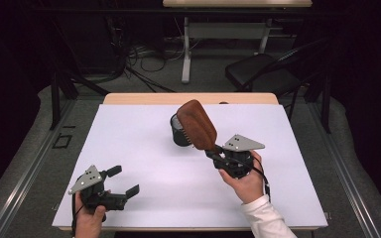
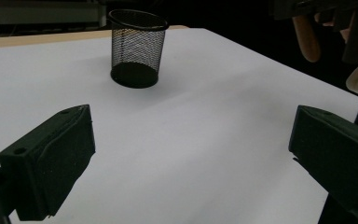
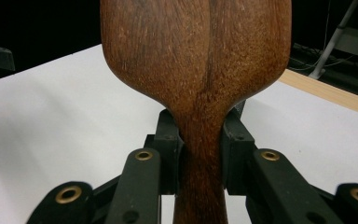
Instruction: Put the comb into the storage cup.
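Note:
A wooden paddle brush (image 1: 196, 124) shows its brown back and slants up and to the left from my right gripper (image 1: 214, 152). In the right gripper view the gripper (image 3: 200, 140) is shut on the neck of the brush (image 3: 196, 60), one pad on each side. The brush head hangs in front of a black mesh cup (image 1: 177, 135) that stands upright mid-table; contact between them cannot be told. My left gripper (image 1: 124, 180) rests low at the front left, open and with nothing in it. In its own view the gripper (image 2: 191, 140) faces the cup (image 2: 137, 49) from a distance.
A white sheet (image 1: 129, 148) covers the wooden table, whose far edge (image 1: 188, 98) shows bare. A black chair (image 1: 263, 69), cables and a second table (image 1: 235, 2) stand beyond it. The brush handle (image 2: 306, 39) and right hand appear at the top right of the left gripper view.

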`<state>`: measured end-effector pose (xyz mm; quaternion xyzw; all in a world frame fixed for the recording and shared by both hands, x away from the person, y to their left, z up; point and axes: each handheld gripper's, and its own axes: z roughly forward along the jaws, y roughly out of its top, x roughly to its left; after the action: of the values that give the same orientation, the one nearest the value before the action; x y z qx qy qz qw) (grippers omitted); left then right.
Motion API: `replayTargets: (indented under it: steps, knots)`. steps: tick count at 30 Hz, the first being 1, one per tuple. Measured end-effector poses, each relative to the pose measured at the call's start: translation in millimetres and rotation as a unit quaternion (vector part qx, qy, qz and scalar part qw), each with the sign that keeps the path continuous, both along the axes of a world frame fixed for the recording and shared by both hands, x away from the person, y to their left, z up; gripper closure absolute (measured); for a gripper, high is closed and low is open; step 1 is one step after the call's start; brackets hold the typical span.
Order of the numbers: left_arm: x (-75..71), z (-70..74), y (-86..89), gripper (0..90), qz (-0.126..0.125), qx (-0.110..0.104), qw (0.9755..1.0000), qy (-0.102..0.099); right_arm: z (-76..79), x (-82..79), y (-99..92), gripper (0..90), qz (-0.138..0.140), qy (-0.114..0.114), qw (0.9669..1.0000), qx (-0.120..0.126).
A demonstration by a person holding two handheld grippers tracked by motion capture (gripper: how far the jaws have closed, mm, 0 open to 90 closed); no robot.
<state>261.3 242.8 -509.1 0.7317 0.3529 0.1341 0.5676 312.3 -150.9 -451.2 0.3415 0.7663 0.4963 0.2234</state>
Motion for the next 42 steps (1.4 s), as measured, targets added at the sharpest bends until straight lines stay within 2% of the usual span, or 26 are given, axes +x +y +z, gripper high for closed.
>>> replayTargets:
  steps: [2,6,9,14,17,20,21,23,28,32,42]
  knots:
    - [3.6,3.2,1.7,0.4,0.008,0.010,0.9999,0.002,0.4,-0.3,-0.1,72.5,0.000,-0.001,1.0000,0.001]
    - [8.5,9.8,3.6,0.4,0.022,0.002,0.9997,0.010,1.2,-0.4,-0.8,72.5,-0.001,-0.002,1.0000,0.005]
    - [10.4,12.9,4.4,0.4,0.019,-0.003,0.9997,0.014,1.5,-0.3,-1.1,72.5,-0.001,-0.002,1.0000,0.007]
    - [13.8,20.9,1.8,0.4,0.015,0.003,0.9998,0.010,1.8,-0.8,-0.5,72.5,-0.001,-0.005,1.0000,0.006]
    - [15.8,26.1,-0.9,0.8,0.012,-0.004,0.9999,0.011,1.9,-1.2,0.2,72.5,0.000,-0.005,1.0000,0.008]
    - [20.7,30.1,-2.7,1.2,0.007,-0.013,0.9996,0.026,1.8,-1.4,0.5,72.5,0.000,-0.004,1.0000,0.009]
    - [23.3,32.7,-3.7,1.2,0.004,-0.024,0.9993,0.026,1.6,-1.3,0.6,72.5,0.000,-0.004,1.0000,0.009]
    - [24.6,34.4,-4.6,1.2,0.001,-0.026,0.9993,0.025,1.1,-1.5,1.2,72.5,0.000,-0.004,0.9999,0.011]
    - [29.7,46.5,-14.2,1.2,-0.015,-0.009,0.9996,0.023,0.6,-1.5,2.0,72.5,0.001,-0.006,0.9999,0.010]
    - [33.0,56.4,-21.4,2.4,-0.016,0.001,0.9997,0.020,0.7,-1.9,2.2,72.5,0.001,-0.007,0.9999,0.011]
    - [40.5,70.4,-36.4,3.1,-0.028,-0.004,0.9995,0.015,-1.1,-3.4,5.5,72.5,0.001,-0.013,0.9999,0.010]
